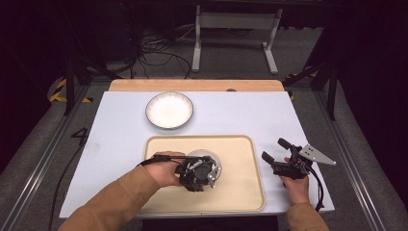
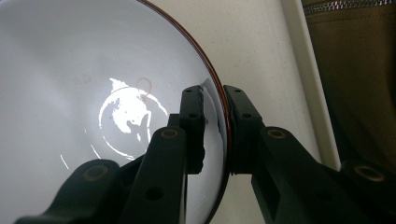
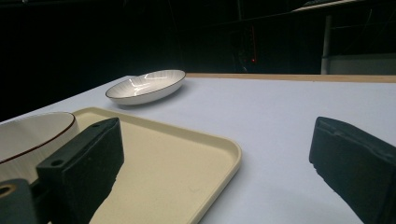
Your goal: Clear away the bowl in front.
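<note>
Fingers of the left gripper (image 2: 215, 135) pinch the rim of the brown-edged white ceramic bowl (image 2: 93, 93), one inside, one outside, while the right gripper (image 1: 278, 155) waits open beside the cream plastic tray (image 1: 250, 192).

A white tabletop (image 1: 120, 139) is edged at its far side by a wooden strip (image 1: 192, 85). Beyond it, grey carpet (image 1: 231, 48) is seen — black cables (image 1: 154, 48), a pale metal frame (image 1: 235, 21) — under dark surroundings.
</note>
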`<state>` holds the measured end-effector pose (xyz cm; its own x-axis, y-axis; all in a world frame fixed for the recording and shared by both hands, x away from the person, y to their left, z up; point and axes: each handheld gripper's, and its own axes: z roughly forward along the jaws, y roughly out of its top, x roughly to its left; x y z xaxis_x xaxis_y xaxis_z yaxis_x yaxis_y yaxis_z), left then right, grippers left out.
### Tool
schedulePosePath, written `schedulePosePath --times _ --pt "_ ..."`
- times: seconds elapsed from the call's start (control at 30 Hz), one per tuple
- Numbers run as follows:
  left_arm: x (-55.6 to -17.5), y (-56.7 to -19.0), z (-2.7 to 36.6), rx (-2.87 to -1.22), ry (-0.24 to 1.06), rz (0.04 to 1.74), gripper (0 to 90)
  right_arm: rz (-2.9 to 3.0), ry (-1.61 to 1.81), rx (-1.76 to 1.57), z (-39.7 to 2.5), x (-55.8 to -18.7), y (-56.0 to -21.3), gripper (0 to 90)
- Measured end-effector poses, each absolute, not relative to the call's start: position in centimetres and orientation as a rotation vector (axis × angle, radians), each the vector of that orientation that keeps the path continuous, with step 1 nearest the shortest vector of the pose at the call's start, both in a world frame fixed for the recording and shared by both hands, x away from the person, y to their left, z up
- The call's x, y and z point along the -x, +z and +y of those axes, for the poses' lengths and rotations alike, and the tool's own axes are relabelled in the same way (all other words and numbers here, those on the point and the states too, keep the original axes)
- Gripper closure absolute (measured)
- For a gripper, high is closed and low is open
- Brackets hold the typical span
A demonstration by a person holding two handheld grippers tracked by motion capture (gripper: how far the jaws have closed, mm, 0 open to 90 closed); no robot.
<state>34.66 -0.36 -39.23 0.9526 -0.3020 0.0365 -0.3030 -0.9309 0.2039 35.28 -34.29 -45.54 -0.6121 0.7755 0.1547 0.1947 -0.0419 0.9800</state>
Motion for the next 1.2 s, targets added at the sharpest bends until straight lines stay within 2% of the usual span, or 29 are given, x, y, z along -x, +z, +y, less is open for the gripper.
schedulePosePath --times 0.2,0.27,0.3,0.43,0.7,0.77,1.2 --pt "-34.8 -39.4 -0.3 -2.892 -0.045 -0.434 77.0 1.787 1.697 -1.022 -34.3 -35.3 -45.5 3.6" --pt "-34.9 -39.3 -0.3 -2.875 -0.080 -0.416 67.8 1.787 1.696 -1.022 -34.3 -35.3 -45.5 3.6" --pt "-35.0 -39.2 -0.3 -2.868 -0.082 -0.389 67.8 1.787 1.697 -1.022 -34.3 -35.3 -45.5 3.6" --pt "-35.0 -38.7 0.0 -2.829 -0.074 -0.361 59.8 1.792 1.699 -1.017 -34.3 -35.3 -45.6 3.6" --pt "-34.7 -37.6 0.9 -2.743 -0.017 -0.282 55.0 1.830 1.689 -1.005 -34.0 -35.4 -45.6 3.7" --pt "-34.7 -37.2 1.3 -2.717 0.025 -0.256 48.1 1.843 1.683 -1.000 -33.9 -35.4 -45.6 3.7" --pt "-34.9 -35.7 3.9 -2.512 0.053 -0.086 41.9 1.877 1.669 -0.977 -33.6 -35.5 -45.6 3.7"
